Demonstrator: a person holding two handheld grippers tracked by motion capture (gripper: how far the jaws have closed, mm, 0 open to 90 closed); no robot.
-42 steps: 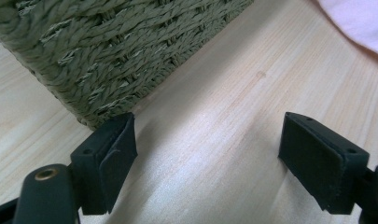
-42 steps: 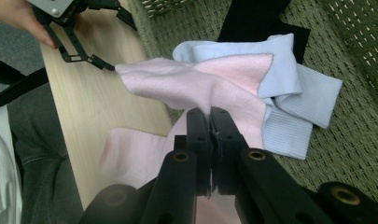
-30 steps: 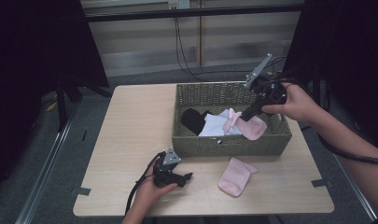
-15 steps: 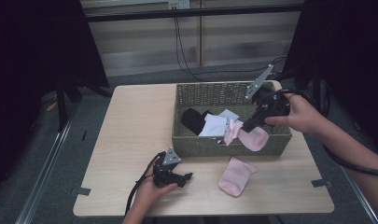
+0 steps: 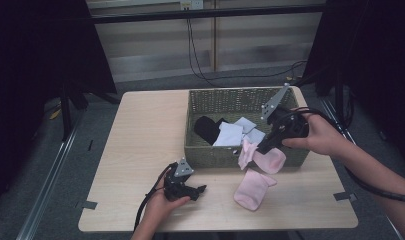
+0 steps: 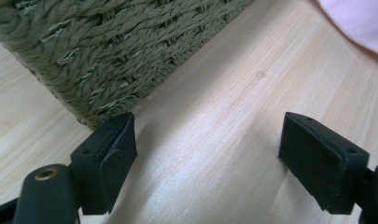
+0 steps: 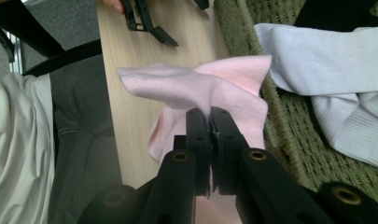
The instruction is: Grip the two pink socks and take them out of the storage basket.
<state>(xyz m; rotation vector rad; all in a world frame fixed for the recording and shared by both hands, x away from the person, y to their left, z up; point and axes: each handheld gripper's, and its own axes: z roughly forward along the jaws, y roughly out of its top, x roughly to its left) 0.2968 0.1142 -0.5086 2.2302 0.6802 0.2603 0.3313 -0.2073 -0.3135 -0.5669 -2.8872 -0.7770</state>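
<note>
Pink sock (image 7: 200, 88) | clamped in right gripper (image 7: 210, 114) jaws | left gripper (image 6: 207, 144) jaws apart, empty

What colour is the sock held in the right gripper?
Pale pink sock, clearest in the right gripper view.

- You are working in a recording set-up, more a lab or studio than a home: one pale wooden table (image 5: 140, 130) stands alone on grey carpet (image 5: 55, 165).
- Black curtains (image 5: 35, 60) close off both sides of you, with dark stand legs (image 5: 67, 107) at the left.
- Behind the table runs a plain panelled wall (image 5: 155, 45) with a socket (image 5: 190, 5) at the top and black cables (image 5: 195, 55) hanging down from it.
- Tape marks (image 5: 87, 204) sit at the table's near corners, and a metal rail (image 5: 50, 185) runs along the floor at the left.
</note>
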